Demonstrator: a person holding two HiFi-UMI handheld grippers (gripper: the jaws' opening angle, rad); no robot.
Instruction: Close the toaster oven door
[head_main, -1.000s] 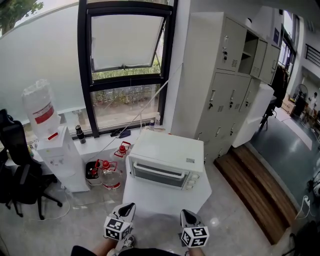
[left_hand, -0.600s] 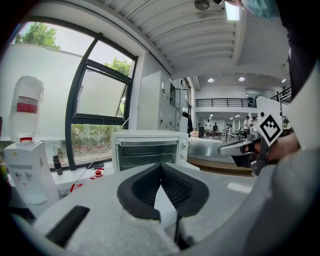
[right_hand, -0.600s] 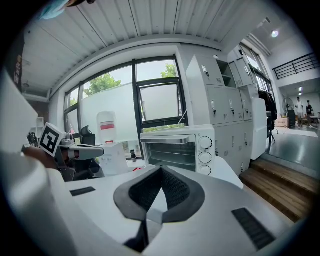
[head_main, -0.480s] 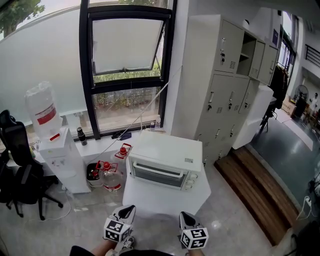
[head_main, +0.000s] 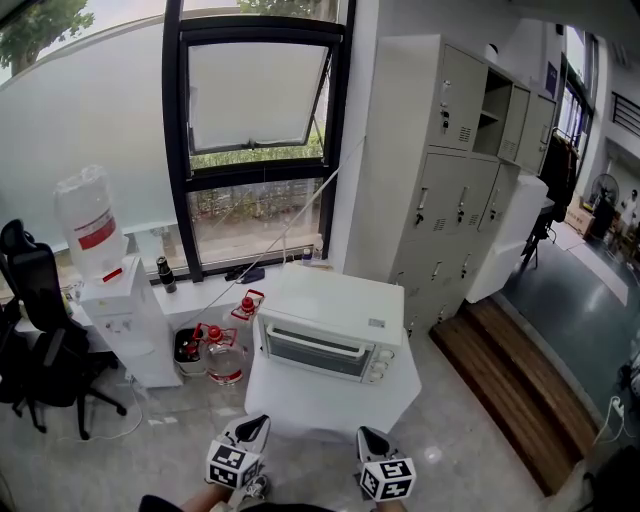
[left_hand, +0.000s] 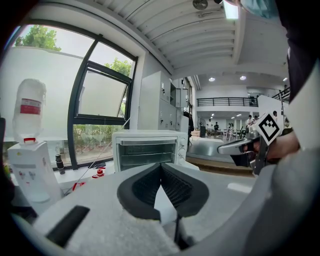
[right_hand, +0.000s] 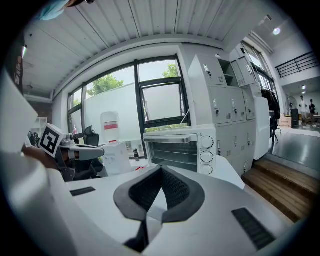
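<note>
Both clenched empty: left gripper (head_main: 256, 428), right gripper (head_main: 369, 440) held short of white metal toaster oven (head_main: 335, 305), since glass door (head_main: 315, 348) apparently shut.

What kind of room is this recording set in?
Probably an office or workplace corner: grey metal lockers, a water dispenser beside an office chair, and a toaster oven on a white table.

Centre frame: toaster oven (head_main: 332, 322) on table (head_main: 330, 400). Window (head_main: 255, 130) behind it. Water dispenser (head_main: 112, 305) left of table, chair (head_main: 35, 330) at left edge. Lockers (head_main: 450, 180) upper right. Bottom centre, before table: left gripper (head_main: 256, 428), right gripper (head_main: 370, 440).
</note>
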